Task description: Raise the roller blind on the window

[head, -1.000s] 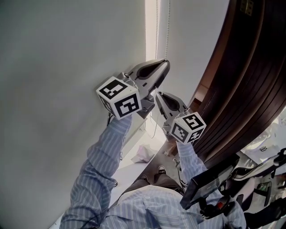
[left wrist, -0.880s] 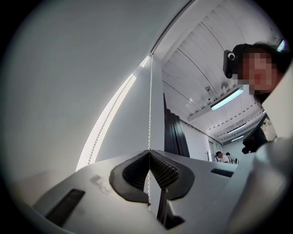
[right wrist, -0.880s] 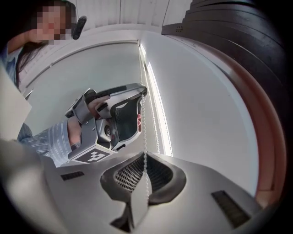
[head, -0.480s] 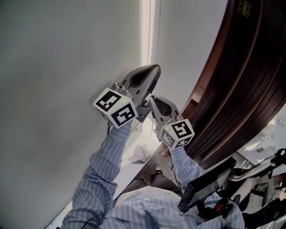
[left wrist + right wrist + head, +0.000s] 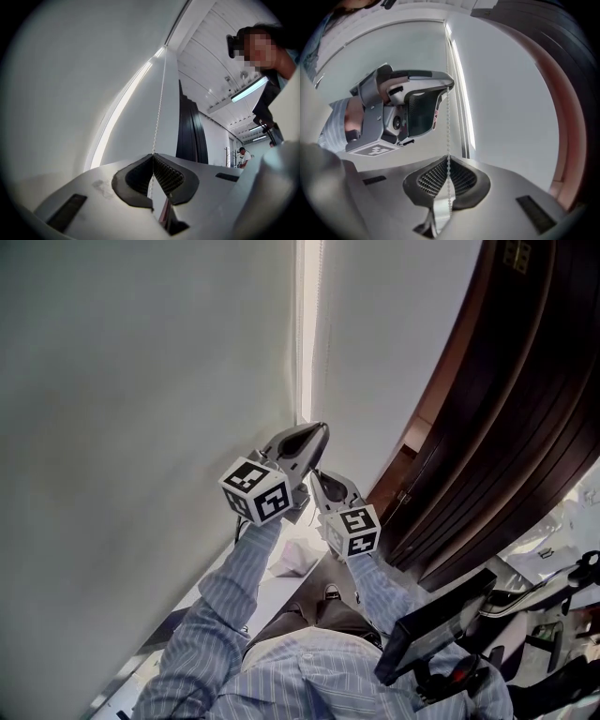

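Clamping the bead chain [image 5: 158,101], the left gripper [image 5: 153,155] and the right gripper [image 5: 448,158] each have their jaws pressed together on it; the left holds it higher up, the right just below. The chain runs straight up beside the bright gap [image 5: 306,334] at the edge of the grey roller blind [image 5: 141,409], which fills the left of the head view.

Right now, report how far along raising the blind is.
Done: left gripper and right gripper are both shut on the bead chain, left above right. In hand: that two-gripper hold. Remaining: nearly everything; the roller blind fills the head view, with only a thin strip of daylight at its edge.
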The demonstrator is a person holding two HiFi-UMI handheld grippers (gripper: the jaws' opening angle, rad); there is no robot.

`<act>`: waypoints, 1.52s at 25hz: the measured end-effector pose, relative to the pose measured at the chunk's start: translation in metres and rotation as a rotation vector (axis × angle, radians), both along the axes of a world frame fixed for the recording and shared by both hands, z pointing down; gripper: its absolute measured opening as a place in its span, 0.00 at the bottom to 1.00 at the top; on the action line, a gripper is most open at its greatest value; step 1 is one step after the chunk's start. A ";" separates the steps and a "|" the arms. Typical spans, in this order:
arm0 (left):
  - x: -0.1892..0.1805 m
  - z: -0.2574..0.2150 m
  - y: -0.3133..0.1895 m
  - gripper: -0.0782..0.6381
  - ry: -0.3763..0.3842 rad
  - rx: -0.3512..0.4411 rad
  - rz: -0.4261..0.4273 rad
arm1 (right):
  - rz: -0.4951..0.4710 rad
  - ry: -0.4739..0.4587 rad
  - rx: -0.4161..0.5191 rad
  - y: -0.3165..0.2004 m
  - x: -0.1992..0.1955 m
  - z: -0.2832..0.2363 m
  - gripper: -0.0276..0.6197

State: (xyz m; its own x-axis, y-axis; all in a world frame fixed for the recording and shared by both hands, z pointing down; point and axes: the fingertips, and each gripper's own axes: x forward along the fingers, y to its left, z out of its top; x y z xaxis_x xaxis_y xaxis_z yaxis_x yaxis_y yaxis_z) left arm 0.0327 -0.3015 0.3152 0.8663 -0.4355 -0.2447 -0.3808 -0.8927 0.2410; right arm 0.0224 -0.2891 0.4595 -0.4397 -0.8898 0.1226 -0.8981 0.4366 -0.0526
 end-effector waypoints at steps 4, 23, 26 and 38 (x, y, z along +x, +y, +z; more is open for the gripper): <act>0.008 0.108 0.010 0.12 -0.098 -0.166 0.002 | 0.021 0.038 -0.191 0.019 0.008 0.105 0.06; 0.001 0.159 0.010 0.12 -0.084 -0.258 -0.032 | -0.230 -0.090 0.146 0.026 0.024 -0.133 0.20; 0.001 0.160 0.009 0.12 -0.085 -0.257 -0.031 | -0.264 -0.033 0.233 0.010 0.009 -0.186 0.20; -0.011 0.162 0.005 0.12 -0.076 -0.261 -0.043 | -0.246 -0.128 0.286 -0.021 -0.011 -0.219 0.05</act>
